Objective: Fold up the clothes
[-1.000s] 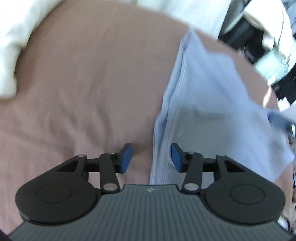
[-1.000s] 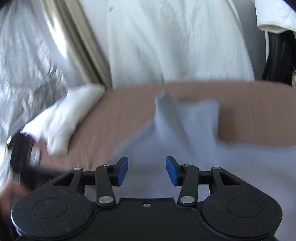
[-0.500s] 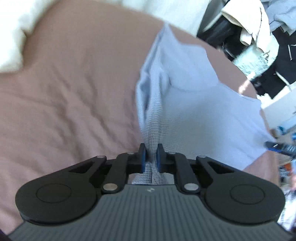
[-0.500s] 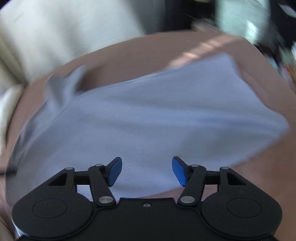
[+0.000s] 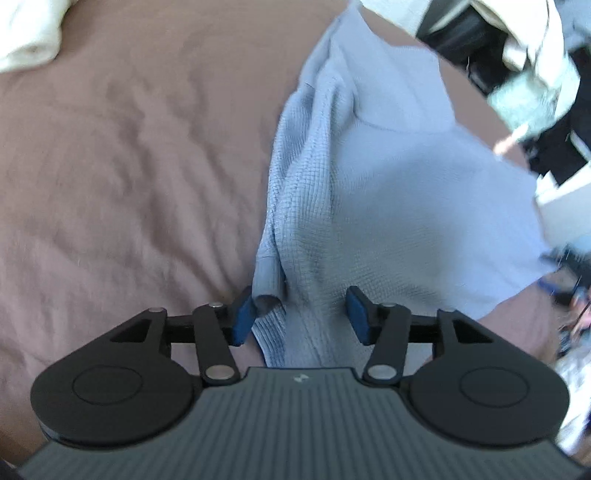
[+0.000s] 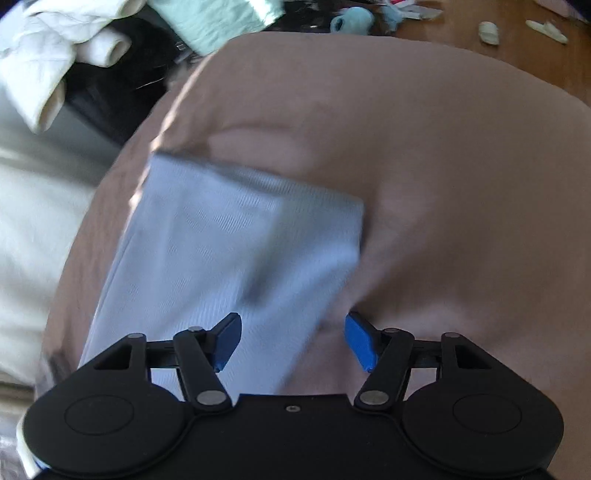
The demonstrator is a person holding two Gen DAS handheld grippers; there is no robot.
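A light blue waffle-knit garment (image 5: pixel 369 177) lies spread on the brown bed sheet (image 5: pixel 129 166). Its left edge is bunched into a long fold that runs down between the jaws of my left gripper (image 5: pixel 300 315). Those jaws are opening and the pads stand apart from the cloth, though the fold's curled end lies against the left pad. In the right wrist view the same garment (image 6: pixel 229 251) shows its lower corner. My right gripper (image 6: pixel 291 341) hovers over that corner with its jaws opening, cloth under the left finger, nothing pinched.
A white pillow or duvet (image 5: pixel 26 40) lies at the bed's far left corner. Piled clothes and dark bags (image 6: pixel 92 55) crowd the space beyond the bed. Wooden floor with scattered small items (image 6: pixel 517 29) shows past the bed's far edge.
The left gripper closed on the garment's bunched edge half a second ago and has now let go and opened. The right gripper swung across the garment toward its lower corner and rolled.
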